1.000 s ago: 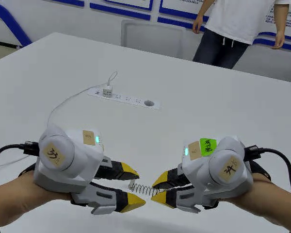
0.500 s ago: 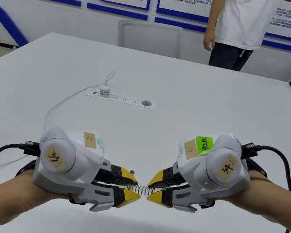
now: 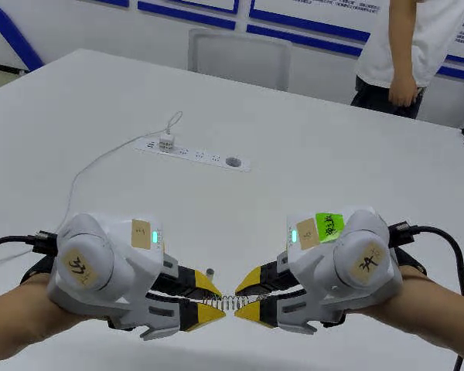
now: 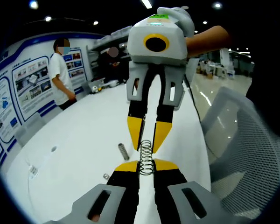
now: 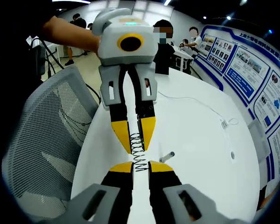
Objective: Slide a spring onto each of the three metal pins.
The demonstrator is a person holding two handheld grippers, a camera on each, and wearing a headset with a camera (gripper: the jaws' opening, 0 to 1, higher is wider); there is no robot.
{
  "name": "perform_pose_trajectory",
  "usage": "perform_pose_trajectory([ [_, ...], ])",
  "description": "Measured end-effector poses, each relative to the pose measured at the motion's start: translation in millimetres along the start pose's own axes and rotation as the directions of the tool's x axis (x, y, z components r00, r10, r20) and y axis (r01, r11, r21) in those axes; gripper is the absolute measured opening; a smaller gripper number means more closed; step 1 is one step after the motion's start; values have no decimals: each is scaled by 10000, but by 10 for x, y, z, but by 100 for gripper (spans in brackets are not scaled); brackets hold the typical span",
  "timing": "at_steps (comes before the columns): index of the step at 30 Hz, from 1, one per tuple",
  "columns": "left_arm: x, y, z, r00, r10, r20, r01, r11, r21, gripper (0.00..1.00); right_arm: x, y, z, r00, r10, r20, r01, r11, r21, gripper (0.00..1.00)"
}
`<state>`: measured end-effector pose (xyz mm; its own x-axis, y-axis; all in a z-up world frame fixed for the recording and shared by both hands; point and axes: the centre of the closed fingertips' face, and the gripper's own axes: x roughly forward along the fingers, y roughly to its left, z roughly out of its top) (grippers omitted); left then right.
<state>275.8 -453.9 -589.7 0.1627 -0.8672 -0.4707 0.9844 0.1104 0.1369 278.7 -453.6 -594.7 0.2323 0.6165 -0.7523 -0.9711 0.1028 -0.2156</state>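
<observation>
Head view: by the desk's (image 3: 309, 170) near edge, the left tongs (image 3: 216, 300) and right tongs (image 3: 244, 300) meet tip to tip, with a spring (image 3: 230, 301) bridging them.
Left gripper view: each pinches one spring end, probably to keep it straight for threading. A pin (image 4: 122, 151) waits just beside.
Right gripper view: same two-ended pinch.

Both ends of spring (image 3: 230, 301) hidden betw. jaws of left gripper (image 3: 214, 301) & right gripper (image 3: 243, 301); can't tell if anything's inside the coil. Person (image 3: 406, 46) cut off by top edge. Small bit (image 4: 105, 176) near pin (image 4: 122, 151) too tiny to ID.
</observation>
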Motion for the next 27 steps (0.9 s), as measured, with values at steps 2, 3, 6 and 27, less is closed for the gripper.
perform_pose_trajectory([
  [2, -11, 11, 5, 10000, 29, 36, -29, 10000, 16, 9, 21, 3, -37, 9999, 27, -150, -27, 10000, -7, 15],
  [3, -20, 16, 15, 10000, 30, 61, -30, 10000, 31, 9, 33, -1, -58, 9998, 7, -213, -8, 10000, -28, 16],
  [6, -35, 15, 29, 9999, -9, 110, 7, 10000, 100, 9, 33, -12, -50, 10000, -15, -18, 15, 9999, 128, 15],
  [27, -29, -24, -41, 9995, 31, -325, -18, 9992, 390, 10, -125, 62, 278, 9806, 539, 1886, -788, 9888, 1270, 11],
])
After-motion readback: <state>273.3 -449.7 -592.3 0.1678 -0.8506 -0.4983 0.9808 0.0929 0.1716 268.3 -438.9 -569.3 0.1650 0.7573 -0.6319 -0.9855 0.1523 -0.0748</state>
